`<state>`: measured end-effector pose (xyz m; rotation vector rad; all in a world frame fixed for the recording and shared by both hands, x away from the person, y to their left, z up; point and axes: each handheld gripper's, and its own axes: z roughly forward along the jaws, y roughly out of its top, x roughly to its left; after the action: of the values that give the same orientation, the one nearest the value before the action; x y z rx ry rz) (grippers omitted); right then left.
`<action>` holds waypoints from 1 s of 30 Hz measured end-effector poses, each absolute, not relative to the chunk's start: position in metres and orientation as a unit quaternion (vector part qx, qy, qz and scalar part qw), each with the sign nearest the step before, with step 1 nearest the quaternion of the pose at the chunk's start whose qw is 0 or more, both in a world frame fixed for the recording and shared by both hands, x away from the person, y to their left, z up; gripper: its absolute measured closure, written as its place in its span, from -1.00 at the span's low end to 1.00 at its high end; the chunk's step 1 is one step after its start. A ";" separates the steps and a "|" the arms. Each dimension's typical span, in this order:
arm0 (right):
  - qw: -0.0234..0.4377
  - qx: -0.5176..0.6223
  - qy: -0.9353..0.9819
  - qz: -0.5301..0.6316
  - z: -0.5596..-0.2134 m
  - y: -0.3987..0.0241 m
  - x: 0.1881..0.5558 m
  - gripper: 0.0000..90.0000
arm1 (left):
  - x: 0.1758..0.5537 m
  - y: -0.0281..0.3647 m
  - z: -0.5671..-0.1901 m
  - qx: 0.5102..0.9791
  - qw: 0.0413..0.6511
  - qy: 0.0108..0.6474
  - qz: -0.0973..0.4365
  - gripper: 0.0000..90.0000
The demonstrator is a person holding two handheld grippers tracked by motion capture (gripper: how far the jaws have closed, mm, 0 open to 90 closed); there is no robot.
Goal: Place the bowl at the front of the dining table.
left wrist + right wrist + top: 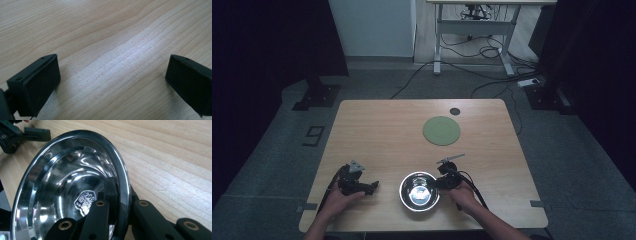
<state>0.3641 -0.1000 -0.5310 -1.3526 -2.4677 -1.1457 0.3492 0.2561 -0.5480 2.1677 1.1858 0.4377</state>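
Observation:
A shiny steel bowl (419, 191) sits near the table's front edge, a little right of the middle. My right gripper (439, 183) holds its right rim. In the right gripper view the bowl (65, 182) looks tilted, and my right gripper (122, 195) is shut on the rim with one jaw inside and one outside. My left gripper (371, 187) rests to the left of the bowl, a short gap away. In its own view the left gripper (112, 80) stands open, with bare wood between its jaws. It also appears as the left gripper (15, 135) beyond the bowl.
A flat green round plate (441, 130) lies toward the back right of the wooden table (377, 130). A small dark disc (454, 111) sits near the far edge. Cables and a desk frame (472, 35) are on the floor beyond.

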 end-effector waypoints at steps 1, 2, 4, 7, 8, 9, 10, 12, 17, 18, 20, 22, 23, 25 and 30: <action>0.053 -0.446 -0.809 -0.380 -0.530 -0.101 0.364 0.93 | 0.349 0.256 -0.548 0.821 0.311 0.449 0.166 -1.00; 0.054 -0.447 -0.807 -0.382 -0.530 -0.102 0.365 0.93 | 0.349 0.256 -0.548 0.821 0.311 0.449 0.166 -1.00; 0.056 -0.451 -0.802 -0.388 -0.527 -0.105 0.366 0.93 | 0.349 0.256 -0.548 0.821 0.311 0.449 0.166 -1.00; 0.054 -0.454 -0.796 -0.397 -0.524 -0.109 0.367 0.93 | 0.349 0.256 -0.548 0.821 0.311 0.449 0.166 -1.00; 0.053 -0.455 -0.794 -0.400 -0.524 -0.110 0.367 0.93 | 0.349 0.256 -0.548 0.821 0.311 0.449 0.166 -1.00; 0.053 -0.456 -0.792 -0.402 -0.522 -0.111 0.367 0.93 | 0.349 0.256 -0.548 0.821 0.311 0.449 0.166 -1.00; 0.053 -0.457 -0.790 -0.406 -0.521 -0.113 0.368 0.93 | 0.349 0.256 -0.548 0.821 0.311 0.449 0.166 -1.00; 0.052 -0.459 -0.786 -0.410 -0.519 -0.116 0.368 0.93 | 0.349 0.256 -0.548 0.821 0.311 0.449 0.166 -1.00; 0.046 -0.466 -0.778 -0.419 -0.515 -0.123 0.370 0.93 | 0.349 0.256 -0.548 0.821 0.311 0.449 0.166 -1.00; 0.045 -0.467 -0.776 -0.421 -0.514 -0.125 0.370 0.92 | 0.349 0.256 -0.548 0.821 0.311 0.449 0.166 -1.00; 0.042 -0.470 -0.773 -0.425 -0.513 -0.127 0.371 0.92 | 0.349 0.256 -0.548 0.821 0.311 0.449 0.166 -1.00; 0.041 -0.472 -0.770 -0.427 -0.512 -0.129 0.371 0.92 | 0.349 0.256 -0.548 0.821 0.311 0.449 0.166 -1.00; 0.041 -0.473 -0.769 -0.427 -0.512 -0.130 0.371 0.92 | 0.349 0.256 -0.548 0.821 0.311 0.449 0.166 -1.00; 0.038 -0.476 -0.766 -0.430 -0.511 -0.131 0.372 0.92 | 0.349 0.256 -0.548 0.821 0.311 0.449 0.166 -1.00; 0.029 -0.482 -0.761 -0.434 -0.509 -0.136 0.374 0.90 | 0.349 0.256 -0.548 0.821 0.311 0.449 0.166 -1.00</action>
<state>0.3735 -0.1360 -0.5090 -1.4852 -2.3466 -1.3384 0.3492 0.2561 -0.5480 2.1678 1.1862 0.4374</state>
